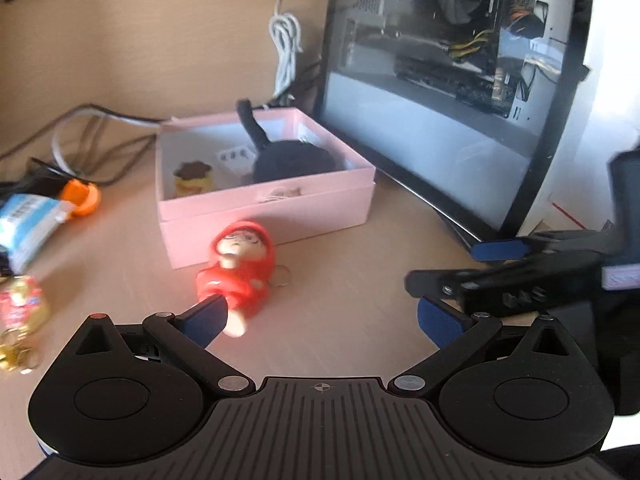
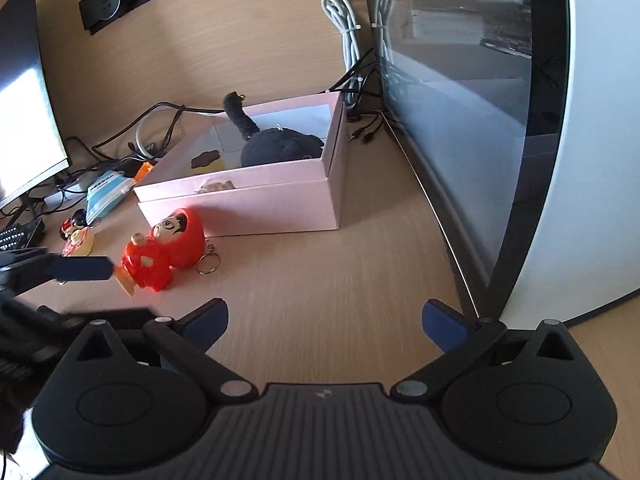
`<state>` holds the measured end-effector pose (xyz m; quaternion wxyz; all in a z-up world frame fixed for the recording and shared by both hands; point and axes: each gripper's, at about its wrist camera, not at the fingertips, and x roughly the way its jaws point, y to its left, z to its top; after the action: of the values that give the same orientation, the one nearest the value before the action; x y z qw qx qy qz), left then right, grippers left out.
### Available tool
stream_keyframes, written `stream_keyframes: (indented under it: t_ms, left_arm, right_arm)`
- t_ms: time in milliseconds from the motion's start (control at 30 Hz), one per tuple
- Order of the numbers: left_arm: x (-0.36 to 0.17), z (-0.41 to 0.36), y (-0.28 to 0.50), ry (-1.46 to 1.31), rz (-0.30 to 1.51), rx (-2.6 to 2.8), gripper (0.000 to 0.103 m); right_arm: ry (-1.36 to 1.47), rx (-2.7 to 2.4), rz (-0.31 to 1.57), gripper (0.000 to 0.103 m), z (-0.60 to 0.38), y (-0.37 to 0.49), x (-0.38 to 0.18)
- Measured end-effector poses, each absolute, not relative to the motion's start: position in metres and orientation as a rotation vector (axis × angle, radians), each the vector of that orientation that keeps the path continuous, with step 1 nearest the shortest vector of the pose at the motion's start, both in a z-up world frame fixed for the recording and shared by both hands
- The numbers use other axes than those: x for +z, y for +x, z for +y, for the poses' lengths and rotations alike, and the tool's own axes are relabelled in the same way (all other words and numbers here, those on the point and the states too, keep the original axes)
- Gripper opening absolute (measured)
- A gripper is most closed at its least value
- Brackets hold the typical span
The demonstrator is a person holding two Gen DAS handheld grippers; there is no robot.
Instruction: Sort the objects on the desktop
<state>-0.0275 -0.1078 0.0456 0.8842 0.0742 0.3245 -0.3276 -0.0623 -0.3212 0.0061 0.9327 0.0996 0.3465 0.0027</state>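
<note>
The left gripper [image 1: 320, 322] is standing with its blue-padded jaws spread wide and nothing pressed between them; one pad is lying just beside the foot of the glossy red hooded figurine with a metal key ring [image 1: 240, 272], though whether it is touching cannot be told. The right gripper [image 2: 325, 320] is also gaping fully, hovering over the bare pale wood-grain worktop [image 2: 320, 280] with nothing held.

The landmark is the pink cardboard box with an open top [image 1: 264, 220]. The red figurine is lying on its side just in front of the box, still outside it, its ring resting flat on the worktop.

Inside the box, a fuzzy black plush toy with a long neck [image 2: 280, 146] is already sitting at the right end, and a small yellow figure with a brown top [image 1: 193, 180] is sitting at the left end. Judging from this, sorting is partly done.

Left of the box, several things are still waiting: a small glossy red and cream doll [image 2: 78, 236], a crinkly blue and white packet [image 2: 106, 196] and an orange plastic piece [image 1: 82, 196].

Behind the box, tangled dark and white cables [image 2: 348, 40] are trailing, and to its right a smooth glass-sided computer case [image 1: 440, 80] is standing.
</note>
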Motion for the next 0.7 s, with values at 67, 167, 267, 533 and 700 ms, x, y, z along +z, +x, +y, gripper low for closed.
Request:
stream_keyframes:
  t_ms: [67,167,267,533,700]
  left_arm:
    - [0.047,-0.095,-0.038,0.188,0.660,-0.605,0.103]
    - [0.041,-0.068,-0.044,0.203,0.697,-0.457,0.103]
    - [0.033,-0.041,-0.041,0.163,0.749,-0.323,0.103]
    - [0.028,0.006,-0.036,0.061,0.812,-0.105,0.103]
    - [0.025,0.006,-0.038,0.080,0.820,-0.127,0.103]
  right_arm:
    - [0.207,0.023,0.709,0.103,-0.319,-0.059,0.005]
    - [0.205,0.066,0.711,0.103,-0.307,-0.054,0.003]
    - [0.220,0.110,0.716,0.103,-0.291,-0.048,-0.003]
    - [0.300,0.189,0.694,0.103,-0.254,-0.026,0.006]
    - [0.254,0.214,0.740,0.103,-0.212,0.012,0.012]
